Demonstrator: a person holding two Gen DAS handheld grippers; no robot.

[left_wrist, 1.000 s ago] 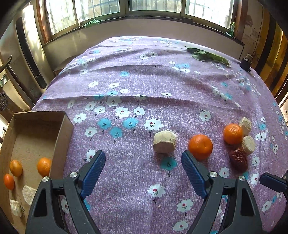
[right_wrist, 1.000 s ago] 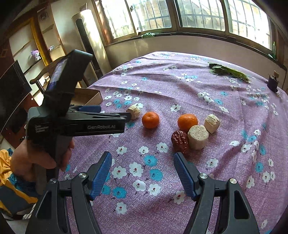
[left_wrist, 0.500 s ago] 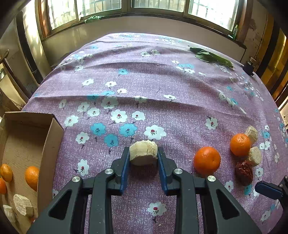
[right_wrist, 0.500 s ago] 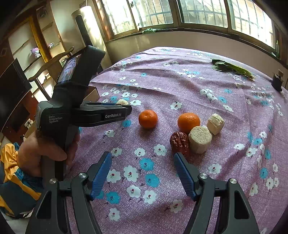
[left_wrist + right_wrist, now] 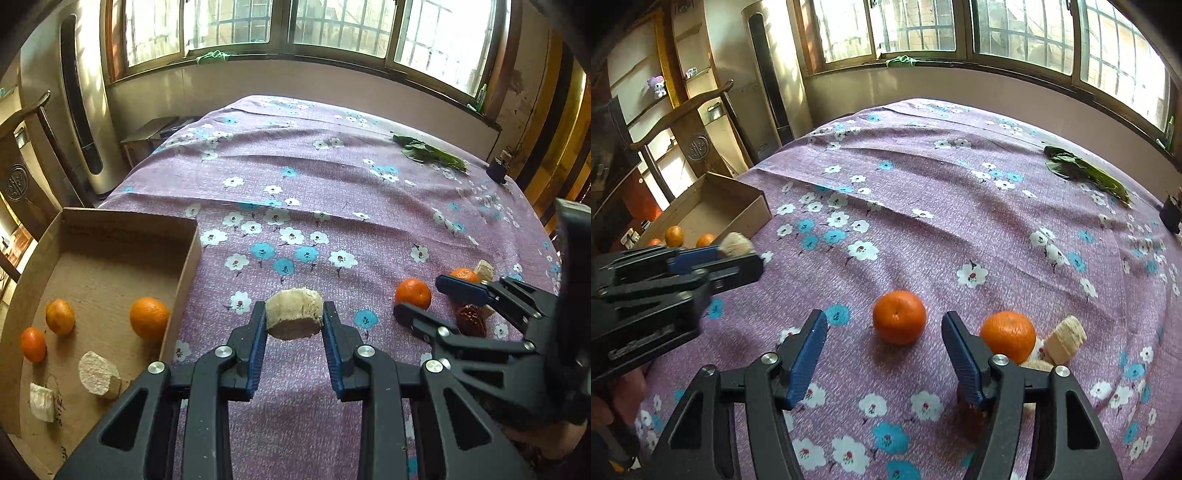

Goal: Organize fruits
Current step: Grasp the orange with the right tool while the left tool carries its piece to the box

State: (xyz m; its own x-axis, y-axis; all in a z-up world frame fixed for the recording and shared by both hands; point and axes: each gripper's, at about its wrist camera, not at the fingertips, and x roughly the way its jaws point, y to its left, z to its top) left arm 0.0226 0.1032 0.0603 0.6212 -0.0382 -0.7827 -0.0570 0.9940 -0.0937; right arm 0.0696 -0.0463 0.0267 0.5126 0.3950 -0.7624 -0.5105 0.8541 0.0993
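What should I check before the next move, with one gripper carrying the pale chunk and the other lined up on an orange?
1. Left gripper shut on the pale chunk: ok.
2. Chunk lifted off the tablecloth: looks ok.
3. Cardboard box has bare floor for it, beside three oranges and two pale pieces: ok.
4. Right gripper lined up on the nearer orange, jaws closing, pads not touching: ok.
5. Second orange outside the right finger: ok, but close.
6. Dark red fruit clear of the right gripper: cannot tell.
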